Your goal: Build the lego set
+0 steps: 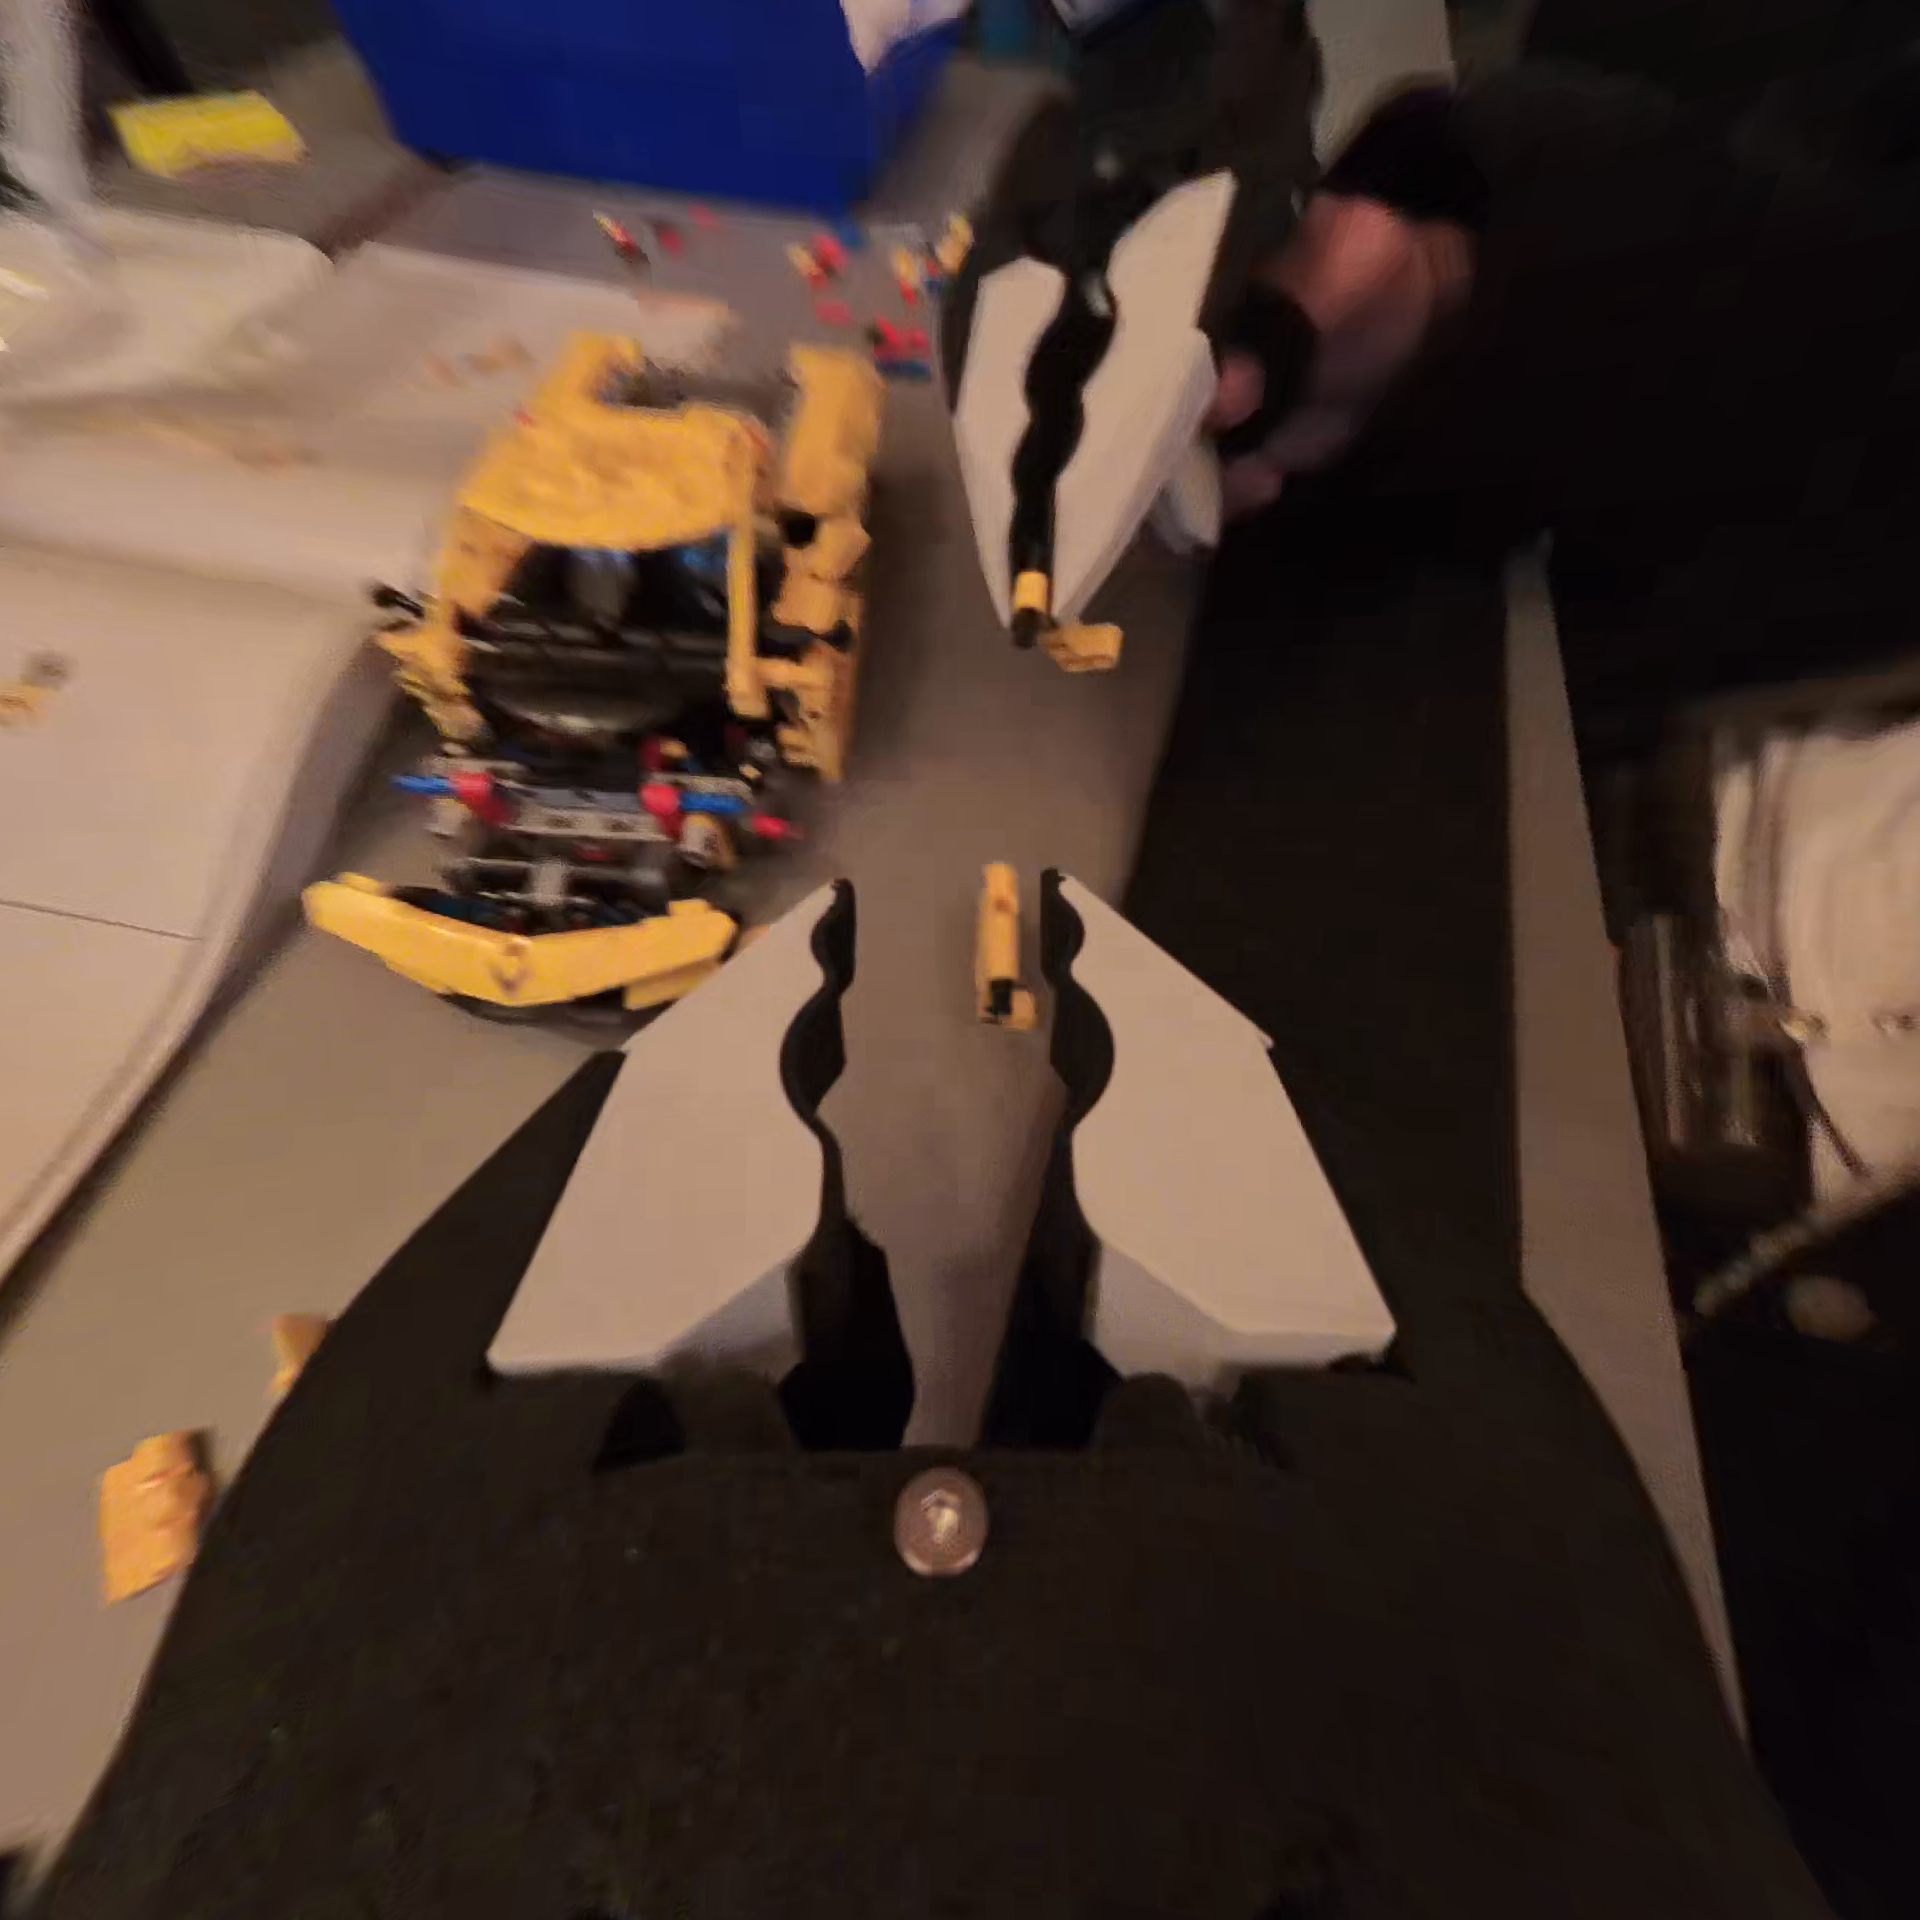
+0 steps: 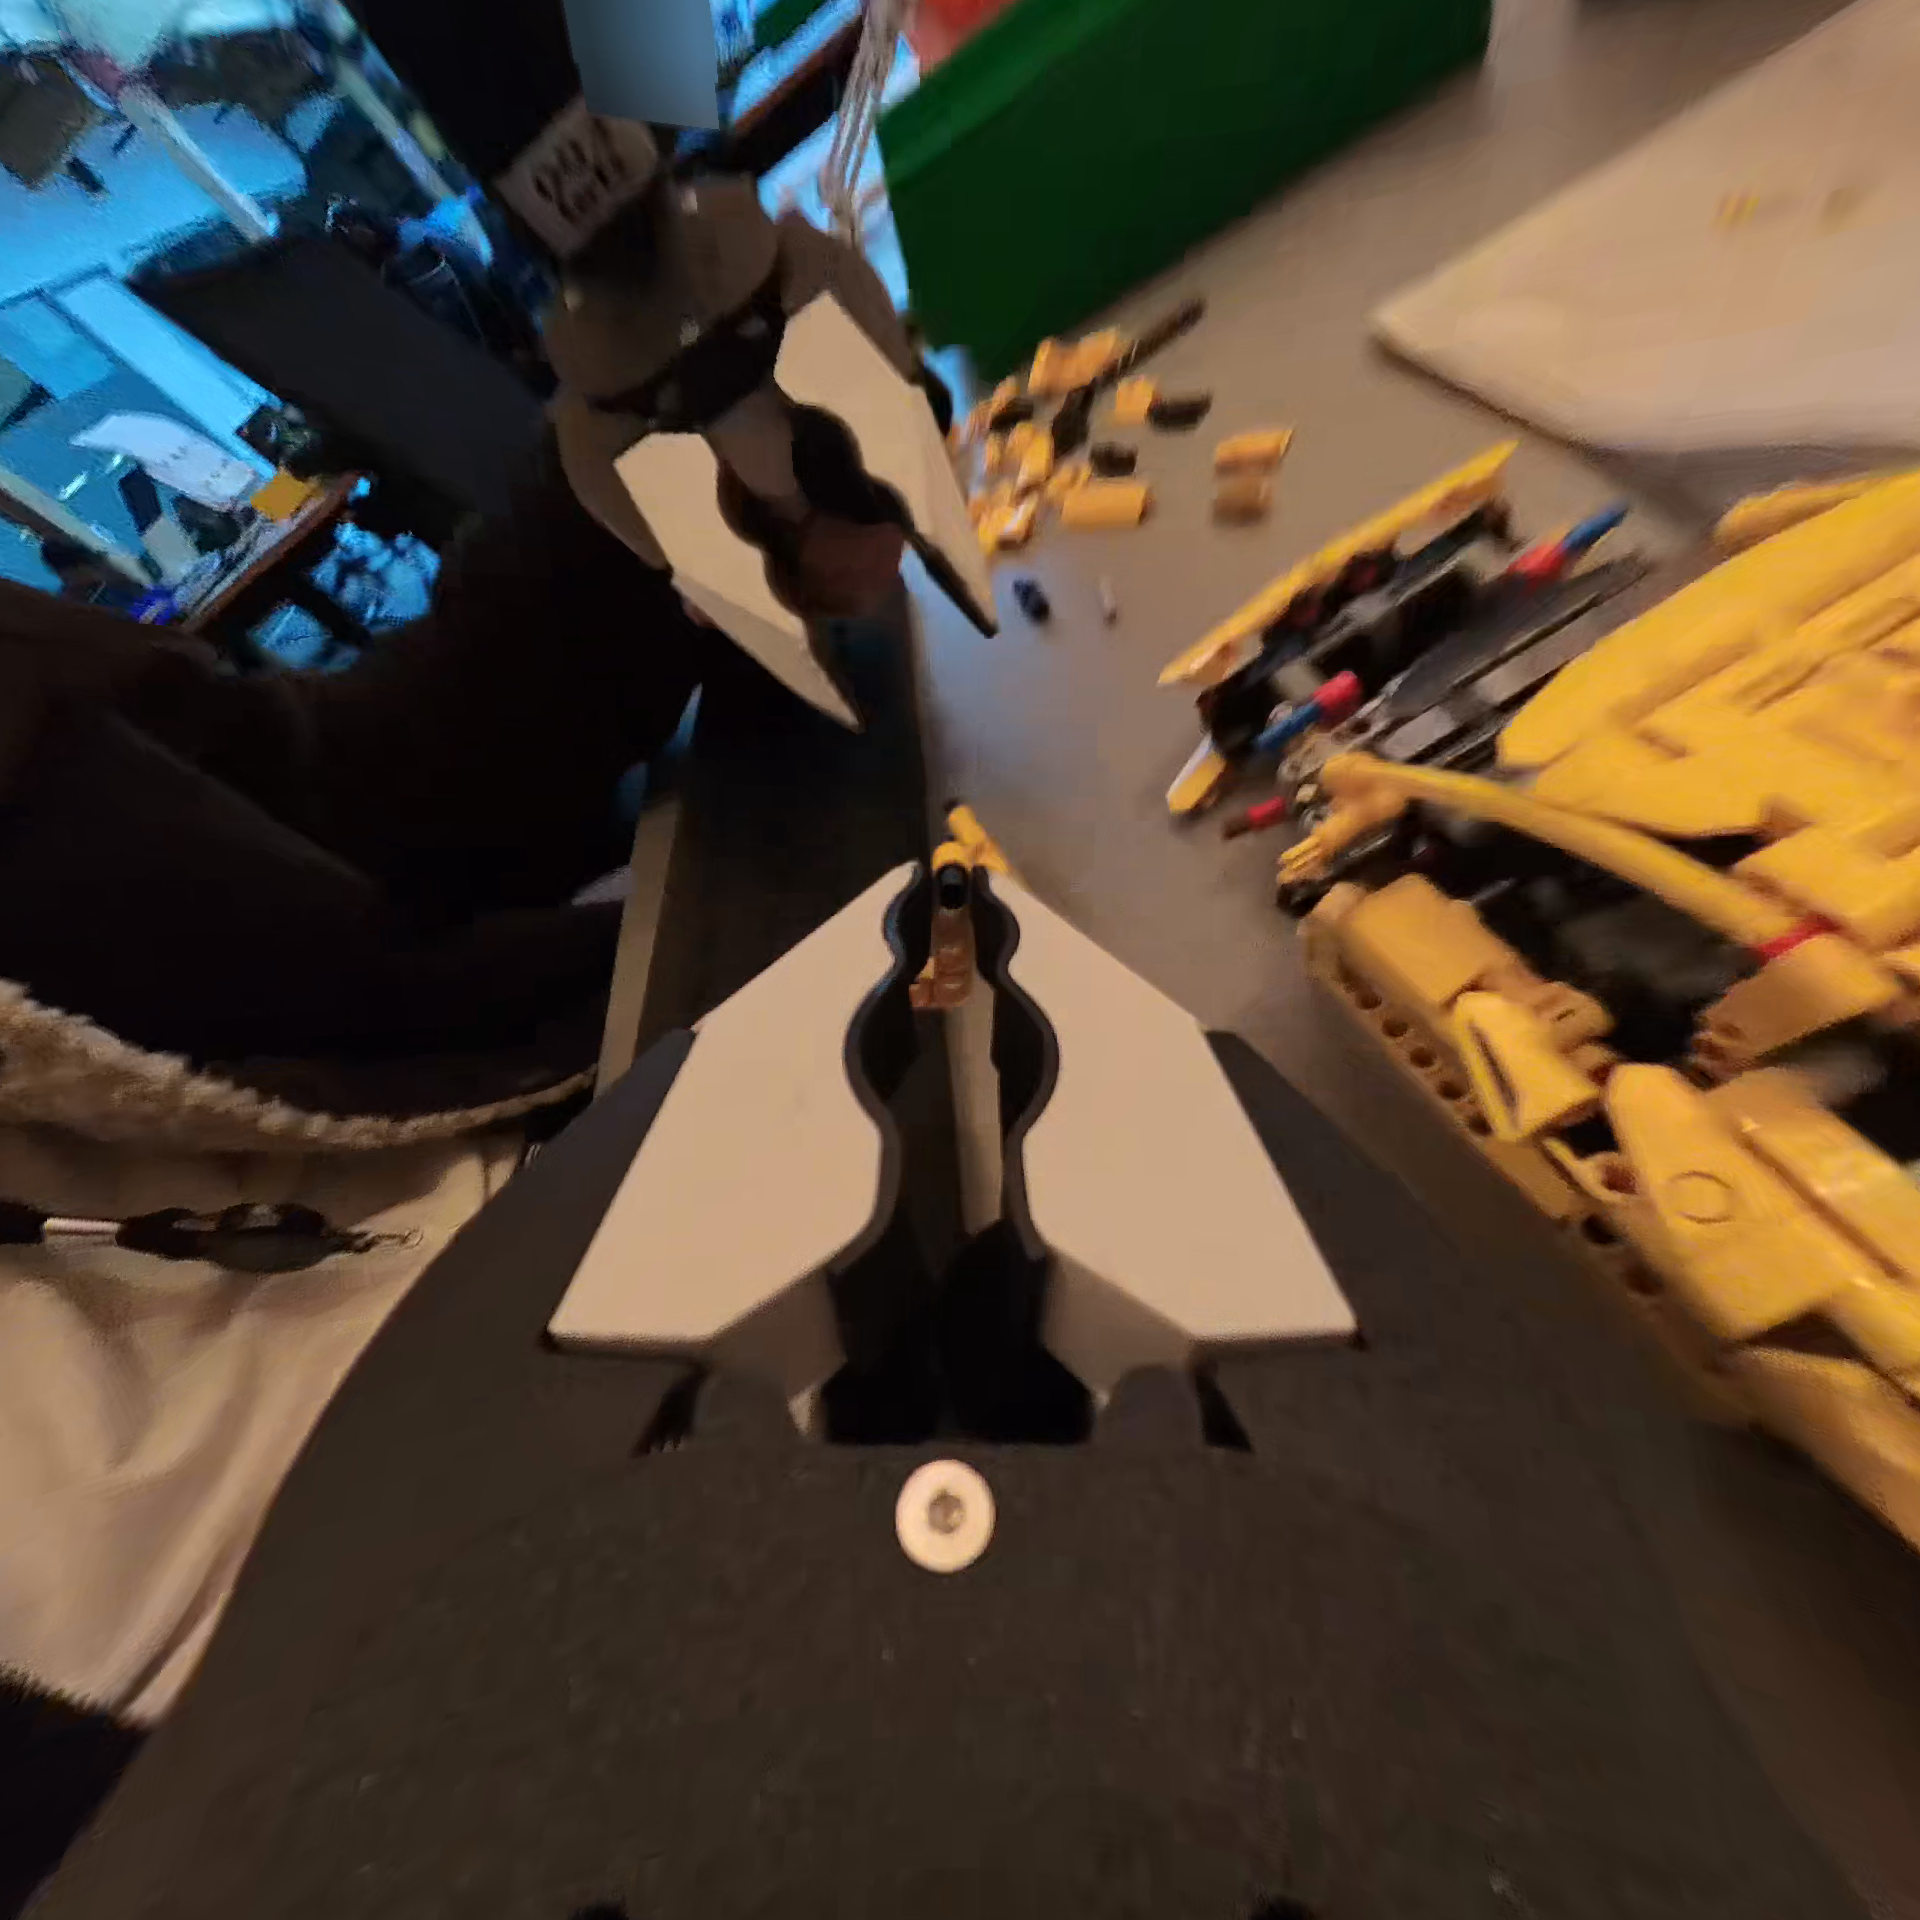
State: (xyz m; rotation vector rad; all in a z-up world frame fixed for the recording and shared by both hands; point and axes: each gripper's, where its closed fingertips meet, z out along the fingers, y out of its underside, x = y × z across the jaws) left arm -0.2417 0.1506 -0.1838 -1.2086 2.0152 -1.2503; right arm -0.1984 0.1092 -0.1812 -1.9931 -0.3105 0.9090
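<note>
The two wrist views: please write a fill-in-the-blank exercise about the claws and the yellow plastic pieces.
1. The right claw is shut on a small ___ plastic piece.
2. The left claw is ___ and holds nothing.
3. The half-built yellow plastic car stands on the grey ___.

Missing words: yellow; open; table

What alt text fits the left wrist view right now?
The left gripper, jaws open, points at a small yellow piece on the grey table. Beyond, the right gripper pinches another yellow piece beside the yellow lego car.
</note>
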